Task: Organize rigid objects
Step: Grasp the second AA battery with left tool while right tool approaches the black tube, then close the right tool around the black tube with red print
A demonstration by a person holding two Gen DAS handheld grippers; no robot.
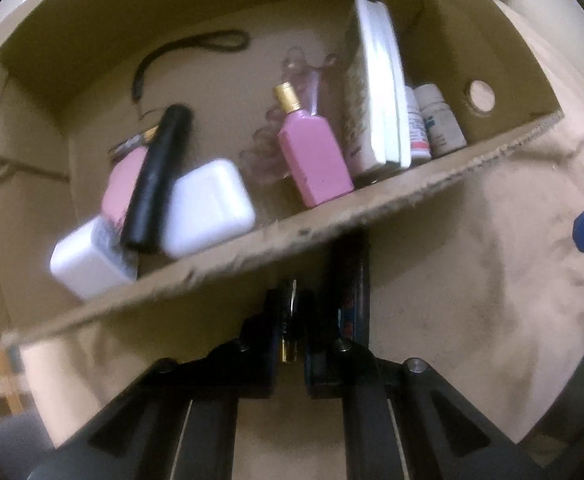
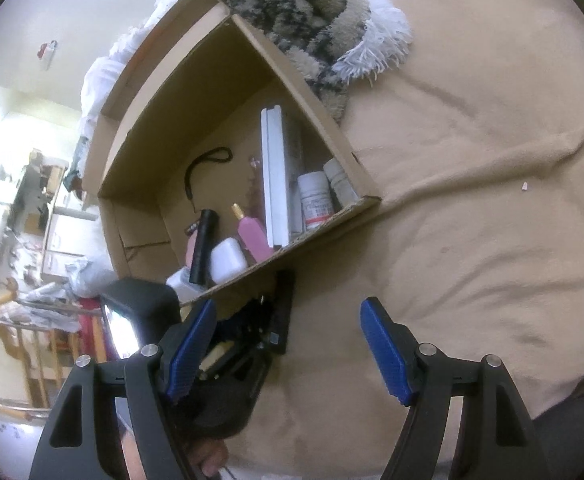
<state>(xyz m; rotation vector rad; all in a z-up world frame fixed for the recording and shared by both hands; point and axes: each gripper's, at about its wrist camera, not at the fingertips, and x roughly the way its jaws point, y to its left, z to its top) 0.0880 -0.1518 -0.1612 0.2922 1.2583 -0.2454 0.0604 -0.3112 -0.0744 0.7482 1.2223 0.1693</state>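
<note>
The left hand-held gripper (image 1: pixel 290 320) is closed tight on a slim dark object with a gold end (image 1: pixel 288 334), just outside the near wall of the cardboard box (image 1: pixel 331 216) on the tan bed cover (image 1: pixel 491 260). A flat black item (image 1: pixel 353 292) lies right beside it. Inside the box sit a pink bottle with a gold cap (image 1: pixel 313 156), a black torch (image 1: pixel 158 176), white blocks (image 1: pixel 208 208), an upright white case (image 1: pixel 379 80) and two pill bottles (image 1: pixel 439 120). The right hand-held gripper (image 2: pixel 288 344) hangs wide open and empty.
</note>
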